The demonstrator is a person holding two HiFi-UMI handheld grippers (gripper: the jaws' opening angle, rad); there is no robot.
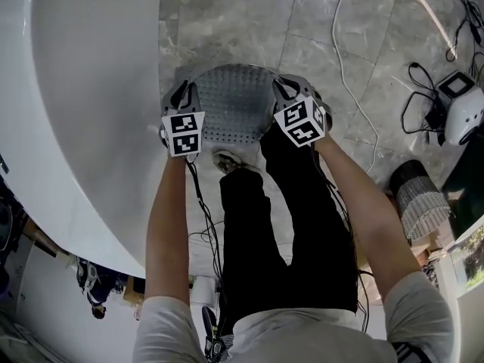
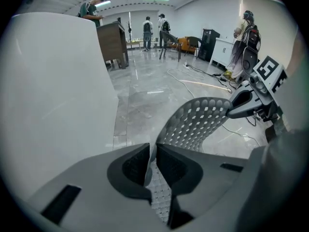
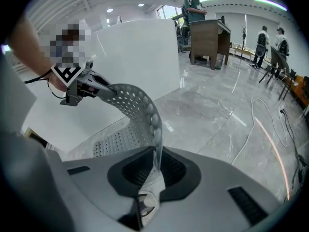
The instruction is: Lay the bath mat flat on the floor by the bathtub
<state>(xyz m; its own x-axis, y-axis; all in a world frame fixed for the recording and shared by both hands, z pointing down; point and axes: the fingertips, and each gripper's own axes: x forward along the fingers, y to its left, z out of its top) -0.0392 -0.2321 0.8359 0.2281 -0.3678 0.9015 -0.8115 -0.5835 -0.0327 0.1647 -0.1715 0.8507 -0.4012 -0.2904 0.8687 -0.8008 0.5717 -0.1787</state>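
Note:
A grey perforated bath mat (image 1: 231, 100) hangs between my two grippers above the marble floor, next to the white bathtub (image 1: 76, 89). My left gripper (image 1: 180, 100) is shut on the mat's left corner, close to the tub's rim. My right gripper (image 1: 286, 89) is shut on the right corner. In the left gripper view the mat (image 2: 198, 122) arches away from the jaws toward the other gripper (image 2: 248, 100). In the right gripper view the mat (image 3: 140, 108) curves up and left to the left gripper (image 3: 79, 88), with the tub (image 3: 130, 57) behind.
The person's black-trousered legs and a shoe (image 1: 231, 161) stand just under the mat. Cables (image 1: 352, 51) trail over the floor at right, beside a white device (image 1: 463, 108) and a woven basket (image 1: 420, 195). People and a wooden desk (image 2: 113, 42) are far across the room.

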